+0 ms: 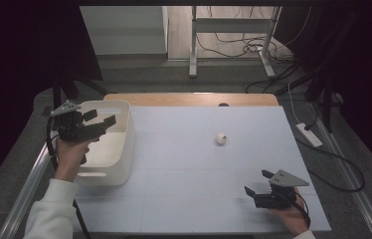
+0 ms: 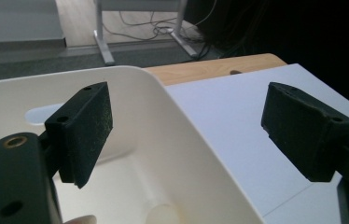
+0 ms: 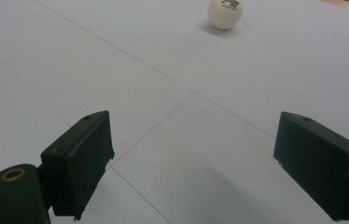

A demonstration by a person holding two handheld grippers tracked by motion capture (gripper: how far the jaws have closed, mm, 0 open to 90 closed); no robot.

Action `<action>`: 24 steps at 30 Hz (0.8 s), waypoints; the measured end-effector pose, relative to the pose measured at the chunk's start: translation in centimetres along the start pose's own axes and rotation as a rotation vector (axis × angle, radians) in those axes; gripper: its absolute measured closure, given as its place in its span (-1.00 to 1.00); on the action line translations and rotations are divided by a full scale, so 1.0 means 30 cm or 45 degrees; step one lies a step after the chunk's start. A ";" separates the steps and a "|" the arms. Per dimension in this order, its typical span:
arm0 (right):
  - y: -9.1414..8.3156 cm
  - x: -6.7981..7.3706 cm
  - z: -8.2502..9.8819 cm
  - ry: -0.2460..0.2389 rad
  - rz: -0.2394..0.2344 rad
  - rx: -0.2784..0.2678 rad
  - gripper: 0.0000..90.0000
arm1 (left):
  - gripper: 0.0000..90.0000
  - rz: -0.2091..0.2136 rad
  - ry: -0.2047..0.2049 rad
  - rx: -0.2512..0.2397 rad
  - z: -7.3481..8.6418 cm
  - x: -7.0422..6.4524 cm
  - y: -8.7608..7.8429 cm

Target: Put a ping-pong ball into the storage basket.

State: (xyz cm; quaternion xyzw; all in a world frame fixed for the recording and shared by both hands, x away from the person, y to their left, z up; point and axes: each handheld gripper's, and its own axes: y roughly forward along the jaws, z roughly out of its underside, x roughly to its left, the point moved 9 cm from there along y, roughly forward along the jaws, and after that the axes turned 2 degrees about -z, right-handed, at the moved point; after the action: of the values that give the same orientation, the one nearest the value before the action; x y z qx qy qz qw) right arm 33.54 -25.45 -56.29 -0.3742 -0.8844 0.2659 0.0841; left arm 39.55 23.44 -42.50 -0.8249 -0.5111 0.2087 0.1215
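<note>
A white ping-pong ball (image 1: 221,139) with a small print lies alone on the white table sheet (image 1: 199,199), right of centre. In the right gripper view the ball (image 3: 225,11) is far ahead. My right gripper (image 1: 256,182) rests low near the front right, open and empty, pointing left and up the table toward the ball; its jaws (image 3: 196,163) stand wide apart. My left gripper (image 1: 100,118) hovers open over a white plastic bin (image 1: 124,164) at the left. In the left gripper view (image 2: 193,128), a pale round thing (image 2: 162,215) lies on the bin's floor.
The bin's right wall (image 2: 196,140) runs between the left jaws. A strip of wooden tabletop (image 1: 189,99) shows at the back. Beyond it are desk legs and cables (image 1: 233,47) on the floor; a power strip (image 1: 309,134) lies off the right edge.
</note>
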 end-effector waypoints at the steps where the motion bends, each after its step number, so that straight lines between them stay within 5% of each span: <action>1: -0.001 0.001 -0.001 -0.001 -0.001 -0.004 -0.74 | -0.62 0.009 0.002 -0.003 0.000 -0.011 -0.002; 24: -0.017 -0.007 0.005 0.014 -0.010 -0.024 -0.74 | -0.60 0.174 0.048 -0.031 0.010 -0.181 0.027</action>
State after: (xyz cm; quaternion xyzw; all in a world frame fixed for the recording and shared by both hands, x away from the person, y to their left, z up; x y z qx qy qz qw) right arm 33.31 -25.94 -56.13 -0.3730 -0.8879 0.2550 0.0866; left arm 37.93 18.22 -41.89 -0.8631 -0.4538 0.1945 0.1065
